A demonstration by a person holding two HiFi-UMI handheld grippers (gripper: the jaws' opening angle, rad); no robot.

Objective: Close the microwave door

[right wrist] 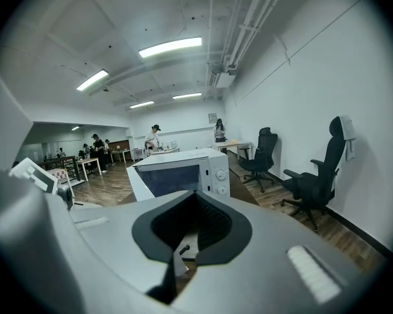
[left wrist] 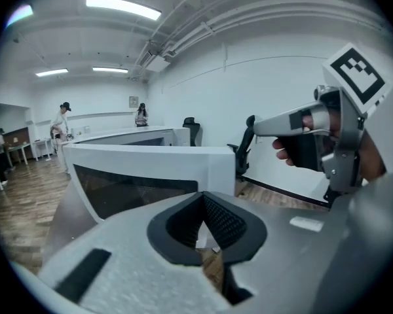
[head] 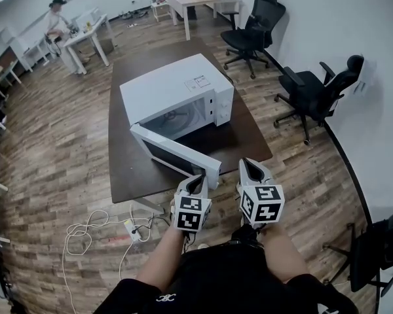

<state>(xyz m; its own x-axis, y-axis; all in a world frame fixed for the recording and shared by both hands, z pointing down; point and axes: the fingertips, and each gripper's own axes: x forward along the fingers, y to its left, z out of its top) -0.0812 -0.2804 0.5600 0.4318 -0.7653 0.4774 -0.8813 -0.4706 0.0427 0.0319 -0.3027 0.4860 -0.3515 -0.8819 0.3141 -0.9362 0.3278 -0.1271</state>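
Microwave door (head: pixel 175 153): flat white panel, dark glass window, swung open from boxy white microwave (head: pixel 183 84) on matte brown table (head: pixel 124 175). Left gripper (head: pixel 200 178) and right gripper (head: pixel 247 164): clenched, empty, near door's free end.

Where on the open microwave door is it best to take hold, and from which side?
On the door, use the free end, farthest from the hinge, from its outer face, toward you. It stands swung out, no handle visible, so pushing with the shut left gripper likely suits.
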